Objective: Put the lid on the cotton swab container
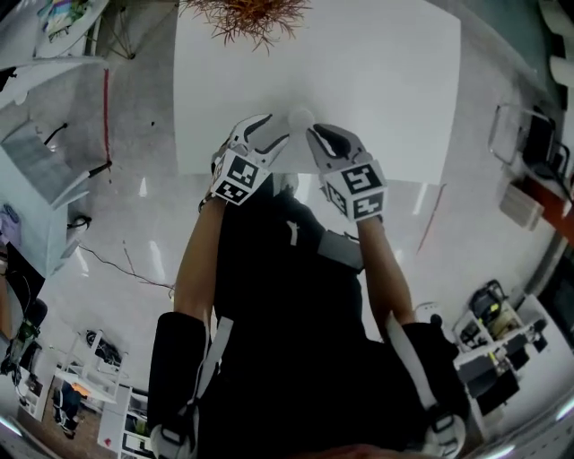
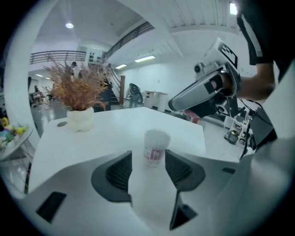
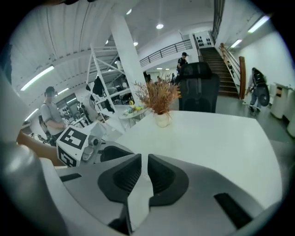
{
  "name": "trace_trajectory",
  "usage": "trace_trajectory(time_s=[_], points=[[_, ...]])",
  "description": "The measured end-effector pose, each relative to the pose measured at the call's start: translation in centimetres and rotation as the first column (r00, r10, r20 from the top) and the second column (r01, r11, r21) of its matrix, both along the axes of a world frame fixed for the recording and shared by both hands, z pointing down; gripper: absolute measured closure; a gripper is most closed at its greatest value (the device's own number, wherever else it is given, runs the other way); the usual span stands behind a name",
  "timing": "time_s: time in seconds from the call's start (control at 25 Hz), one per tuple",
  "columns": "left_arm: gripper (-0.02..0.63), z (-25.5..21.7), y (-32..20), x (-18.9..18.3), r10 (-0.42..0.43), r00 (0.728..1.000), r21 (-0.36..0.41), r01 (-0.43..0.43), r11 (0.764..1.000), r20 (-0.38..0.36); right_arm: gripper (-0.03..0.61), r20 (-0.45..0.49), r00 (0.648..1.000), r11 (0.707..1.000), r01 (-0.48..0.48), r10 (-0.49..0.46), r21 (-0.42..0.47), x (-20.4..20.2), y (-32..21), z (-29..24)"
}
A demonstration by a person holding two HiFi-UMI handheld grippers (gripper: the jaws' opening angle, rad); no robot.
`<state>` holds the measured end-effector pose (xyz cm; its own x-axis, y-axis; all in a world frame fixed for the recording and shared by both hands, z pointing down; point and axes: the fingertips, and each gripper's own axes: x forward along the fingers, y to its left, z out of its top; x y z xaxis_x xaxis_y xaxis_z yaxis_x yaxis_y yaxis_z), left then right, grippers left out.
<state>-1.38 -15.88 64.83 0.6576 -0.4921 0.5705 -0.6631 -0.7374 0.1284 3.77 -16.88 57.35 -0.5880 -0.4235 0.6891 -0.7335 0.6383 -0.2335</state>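
Head view: both grippers are meeting at the near edge of the white table (image 1: pixel 395 81), in the upper middle of the frame. The left gripper (image 1: pixel 269 134) and the right gripper (image 1: pixel 318 139) are pointing inward at the cotton swab container (image 1: pixel 300 116), which is showing as a small white spot between their tips. A dried plant (image 1: pixel 251 18) is sitting at the top edge.

Left gripper view: the container (image 2: pixel 156 148) is standing upright at frame centre between widely parted jaws. It is lying against or just beside the pad at frame right, and a white strip is showing beside the other pad, so no squeeze is evident. Its top is looking rounded and white, and a seated lid cannot be confirmed. The right gripper (image 2: pixel 184 99) is hanging at upper right, apart from the container.

Right gripper view: the jaws (image 3: pixel 144 173) are standing nearly together, leaving a narrow slit with nothing in it. The container is not appearing here.

Progress: no loose lid is showing on the table or in either gripper, so the lid is probably already in place. What is left is a check of its seating and then withdrawal.
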Motion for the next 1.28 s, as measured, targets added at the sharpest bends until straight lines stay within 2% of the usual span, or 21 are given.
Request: trace_trajectory(time_s=[0.08, 0.2, 0.28, 0.44, 0.52, 0.64, 0.8, 0.88, 1.04, 1.12, 1.28], points=[[0.431, -2.3, -0.2, -1.8, -0.097, 0.995, 0.051, 0.097, 0.994, -0.004, 0.535, 0.03, 0.999, 0.997, -0.021, 0.019, 0.077, 0.8, -0.3, -2.1], [0.524, -6.7, 0.9, -3.9, -0.226, 0.974, 0.141, 0.226, 0.964, -0.011, 0.535, 0.063, 0.998, 0.985, -0.041, 0.031, 0.169, 2.0, 0.5, -5.8], [0.571, -10.0, 2.7, -4.7, -0.314, 0.949, 0.187, 0.311, 0.932, -0.015, 0.535, 0.088, 0.995, 0.975, -0.062, 0.044, 0.213, 3.2, 2.1, -8.4], [0.6, -17.0, 6.6, -4.8, -0.454, 0.889, 0.261, 0.451, 0.853, -0.052, 0.537, 0.15, 0.988, 0.95, -0.088, 0.044, 0.301, 5.8, 5.7, -13.8], [0.6, -20.4, 8.8, -4.3, -0.493, 0.865, 0.276, 0.498, 0.822, -0.093, 0.537, 0.175, 0.984, 0.937, -0.09, 0.032, 0.336, 6.5, 7.5, -16.3], [0.6, -25.1, 11.3, -2.9, -0.522, 0.831, 0.294, 0.556, 0.777, -0.194, 0.537, 0.204, 0.978, 0.919, -0.117, 0.041, 0.376, 7.4, 9.7, -18.9], [0.6, -29.7, 13.8, -2.5, -0.522, 0.811, 0.327, 0.584, 0.743, -0.264, 0.537, 0.237, 0.968, 0.905, -0.169, 0.078, 0.39, 7.8, 11.9, -21.0], [0.6, -31.4, 14.5, -2.7, -0.513, 0.811, 0.346, 0.585, 0.734, -0.282, 0.537, 0.242, 0.966, 0.897, -0.184, 0.09, 0.401, 7.8, 12.5, -21.8], [0.6, -33.4, 14.9, -3.4, -0.504, 0.803, 0.336, 0.592, 0.733, -0.316, 0.537, 0.259, 0.957, 0.873, -0.231, 0.127, 0.428, 7.7, 12.9, -23.2], [0.6, -34.3, 14.9, -3.6, -0.485, 0.813, 0.364, 0.579, 0.73, -0.321, 0.537, 0.275, 0.95, 0.866, -0.257, 0.145, 0.43, 7.6, 13.2, -23.8], [0.6, -34.7, 15.2, -4.1, -0.45, 0.84, 0.391, 0.54, 0.745, -0.303, 0.537, 0.303, 0.936, 0.856, -0.299, 0.178, 0.423, 6.7, 13.7, -24.6]])
